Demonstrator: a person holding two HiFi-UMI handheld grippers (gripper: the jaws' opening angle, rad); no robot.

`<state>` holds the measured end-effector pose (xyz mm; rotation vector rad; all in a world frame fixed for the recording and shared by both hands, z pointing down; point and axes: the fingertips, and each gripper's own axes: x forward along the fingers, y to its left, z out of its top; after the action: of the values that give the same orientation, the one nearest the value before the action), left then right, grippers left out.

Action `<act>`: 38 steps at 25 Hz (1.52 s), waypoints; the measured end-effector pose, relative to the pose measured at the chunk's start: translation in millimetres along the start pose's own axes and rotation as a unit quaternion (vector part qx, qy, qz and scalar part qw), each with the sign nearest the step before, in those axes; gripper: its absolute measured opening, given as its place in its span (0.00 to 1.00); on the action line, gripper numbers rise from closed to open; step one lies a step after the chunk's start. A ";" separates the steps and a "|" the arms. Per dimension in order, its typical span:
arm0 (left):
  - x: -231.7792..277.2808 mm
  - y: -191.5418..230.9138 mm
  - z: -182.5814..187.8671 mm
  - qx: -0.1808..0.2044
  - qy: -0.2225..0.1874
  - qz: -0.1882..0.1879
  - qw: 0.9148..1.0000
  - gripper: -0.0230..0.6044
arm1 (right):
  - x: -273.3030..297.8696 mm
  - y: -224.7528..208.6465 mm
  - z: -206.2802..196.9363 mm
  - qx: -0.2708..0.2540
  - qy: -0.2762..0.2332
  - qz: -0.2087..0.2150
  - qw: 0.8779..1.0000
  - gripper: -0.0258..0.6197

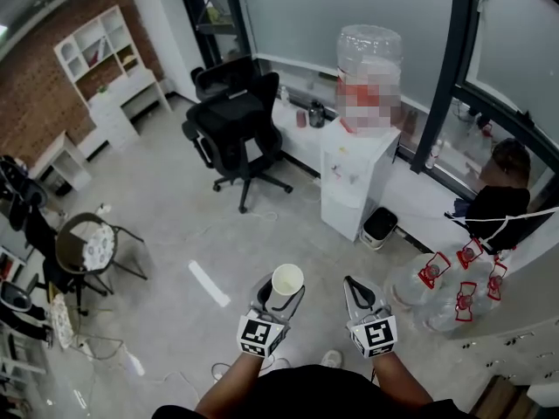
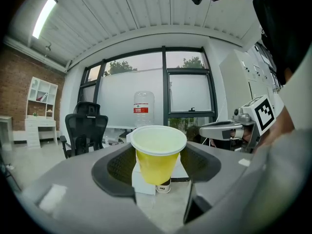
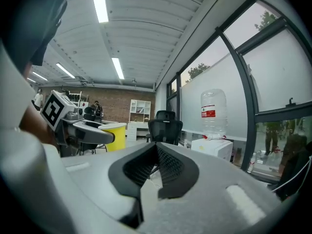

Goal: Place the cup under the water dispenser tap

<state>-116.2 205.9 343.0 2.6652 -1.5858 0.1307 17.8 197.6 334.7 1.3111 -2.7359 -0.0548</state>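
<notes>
Fingers (image 2: 116, 167) of the left gripper (image 1: 281, 293) pinch the yellow cup (image 2: 156, 154) upright, spread wide but snug on it. Right gripper (image 1: 365, 299) sits alongside, jaws together, empty. Keep that cup level, I'd say, and steer for the water dispenser (image 1: 354, 182) at one o'clock. Office chair (image 1: 240, 138) at eleven, floor jugs (image 1: 441, 286) at two, open floor between. Mind the bin (image 1: 378, 228) at its foot.
</notes>
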 end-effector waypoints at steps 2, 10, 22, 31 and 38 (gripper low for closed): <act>6.6 -4.6 -1.0 -0.001 0.002 0.006 1.000 0.52 | -2.5 -8.8 -3.0 0.004 0.001 0.006 1.000 0.04; 34.0 -6.6 -7.4 -0.010 0.009 0.026 1.000 0.52 | -1.7 -35.7 -13.2 0.014 0.003 0.023 1.000 0.04; 118.4 58.1 7.0 -0.022 -0.011 0.008 1.000 0.52 | 73.0 -86.1 -12.8 0.004 0.010 0.005 1.000 0.04; 194.4 144.4 22.1 -0.012 -0.013 -0.019 1.000 0.52 | 164.4 -114.6 -3.7 0.015 0.016 -0.033 0.999 0.04; 236.4 171.2 8.9 -0.006 0.009 -0.072 0.997 0.52 | 216.6 -129.4 -6.3 0.020 0.023 -0.065 0.997 0.04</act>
<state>-153.9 -83.5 353.9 2.7491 -1.3796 0.1384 -16.0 -52.2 348.3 1.4798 -2.6249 0.0194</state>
